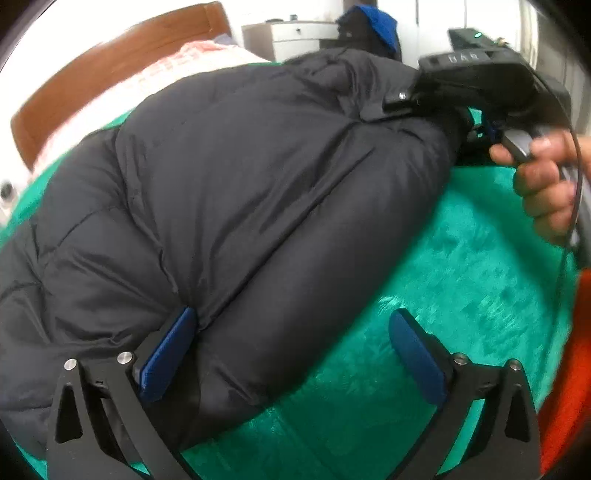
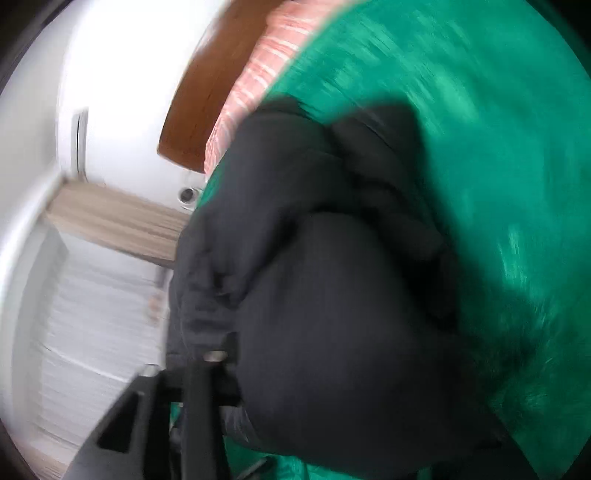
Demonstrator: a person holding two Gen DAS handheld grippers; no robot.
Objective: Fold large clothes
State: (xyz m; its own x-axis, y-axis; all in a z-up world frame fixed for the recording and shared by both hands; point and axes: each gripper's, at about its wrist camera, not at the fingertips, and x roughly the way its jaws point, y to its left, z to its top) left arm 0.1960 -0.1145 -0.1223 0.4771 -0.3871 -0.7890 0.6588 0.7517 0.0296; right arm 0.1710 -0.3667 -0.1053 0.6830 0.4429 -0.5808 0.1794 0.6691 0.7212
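A: Surface?
B: A bed (image 1: pixel 480 258) with a green cover; wooden headboard (image 1: pixel 110 70) at 11 o'clock, a pink-striped pillow (image 1: pixel 207 55) beside it. White walls, and a white cabinet (image 1: pixel 291 37) at 12 with dark and blue clothes (image 1: pixel 373 29) heaped next to it.

A: Count?
B: One black puffer jacket (image 1: pixel 240 177), spread over the cover from centre out to 9. Two grippers. One hand (image 1: pixel 543 184) in view, at 3.

A: Fingers?
B: Left gripper (image 1: pixel 291 354): spread wide, one blue pad (image 1: pixel 166 362) pressing the jacket's edge, the other over bare cover, nothing pinched. Right gripper (image 1: pixel 399 99), at 1 to 2: drawn narrow, clamped on a fold of the jacket. Its own view is blurred, filled with black fabric.
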